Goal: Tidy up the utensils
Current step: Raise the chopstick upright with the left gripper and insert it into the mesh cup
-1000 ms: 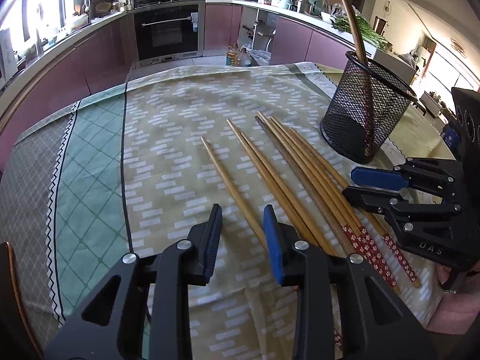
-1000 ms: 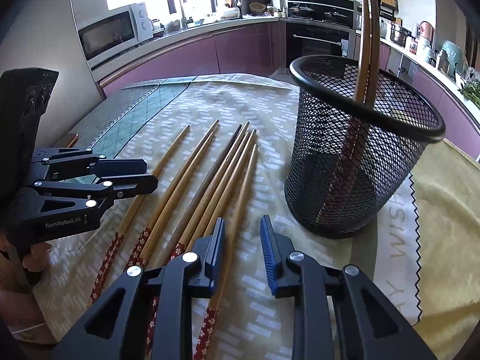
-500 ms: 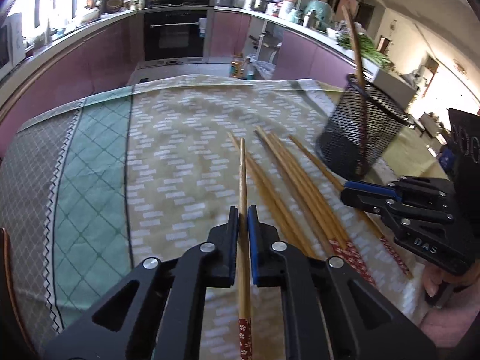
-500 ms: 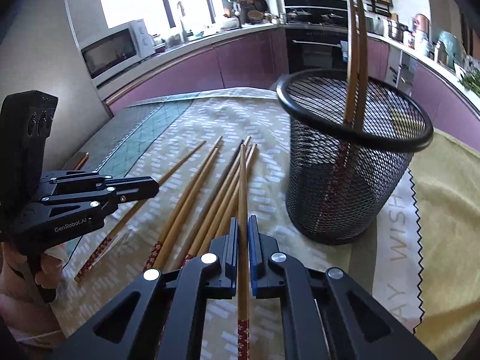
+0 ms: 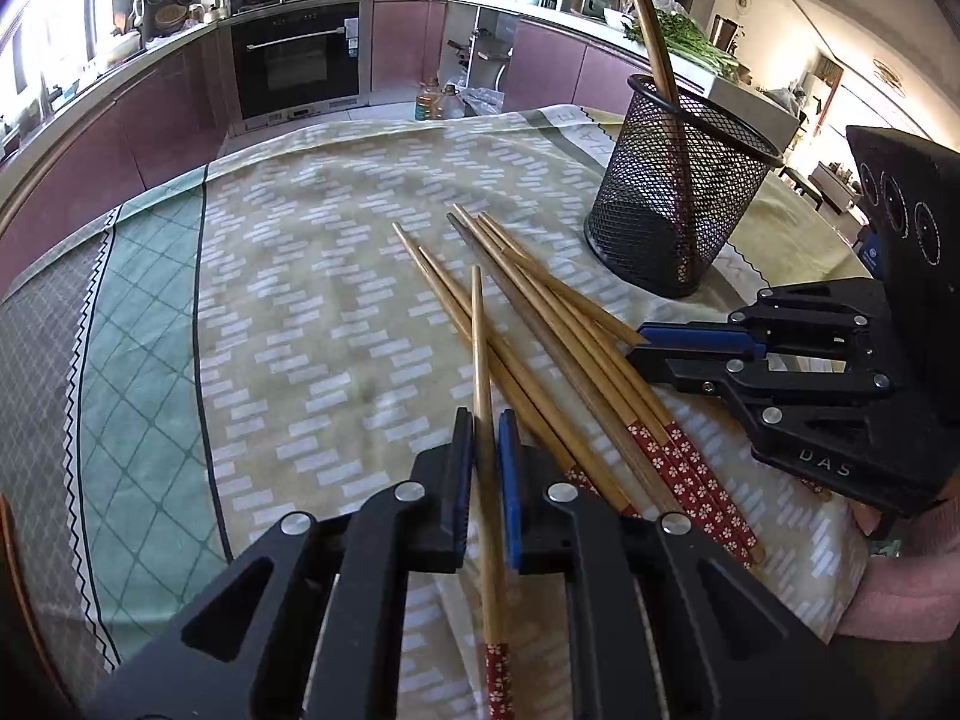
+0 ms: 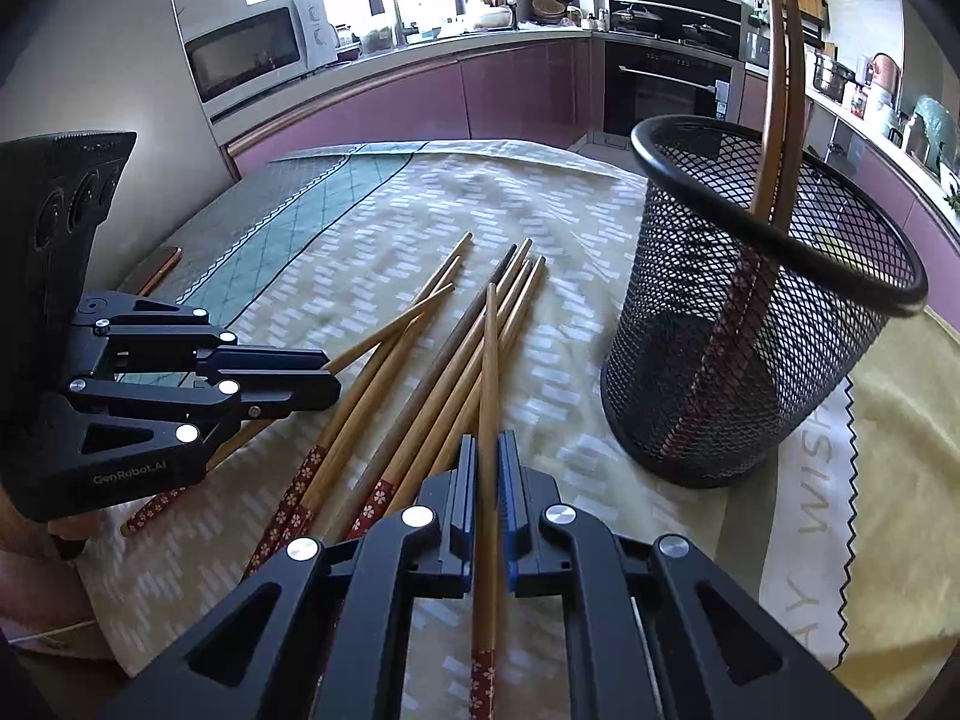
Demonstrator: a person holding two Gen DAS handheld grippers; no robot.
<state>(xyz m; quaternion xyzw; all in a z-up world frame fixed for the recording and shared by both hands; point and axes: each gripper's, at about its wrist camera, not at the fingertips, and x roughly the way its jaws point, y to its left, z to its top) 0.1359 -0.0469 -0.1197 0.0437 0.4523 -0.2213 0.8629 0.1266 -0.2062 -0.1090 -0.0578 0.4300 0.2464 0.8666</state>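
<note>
My left gripper (image 5: 483, 420) is shut on one wooden chopstick (image 5: 477, 330), which points ahead with its red flowered end toward the camera. My right gripper (image 6: 487, 444) is shut on another chopstick (image 6: 491, 360) in the same way. Several more chopsticks (image 5: 558, 348) lie fanned on the tablecloth between the two grippers. A black mesh holder (image 6: 750, 330) stands to the right with two chopsticks (image 6: 777, 90) upright in it. The left wrist view also has the holder (image 5: 678, 192), and the right gripper (image 5: 639, 347) at its right side. In the right wrist view the left gripper (image 6: 330, 372) is at the left.
A patterned tablecloth (image 5: 288, 312) with a green diamond band covers the table. Purple kitchen cabinets, an oven (image 5: 294, 60) and a microwave (image 6: 252, 54) line the far walls. A pink sleeve (image 5: 900, 600) shows behind the right gripper. A flat brown object (image 6: 162, 267) lies near the table's left edge.
A second ago both grippers stood open over the chopsticks. Each has since closed on one chopstick, and the two held sticks now cross above the others.
</note>
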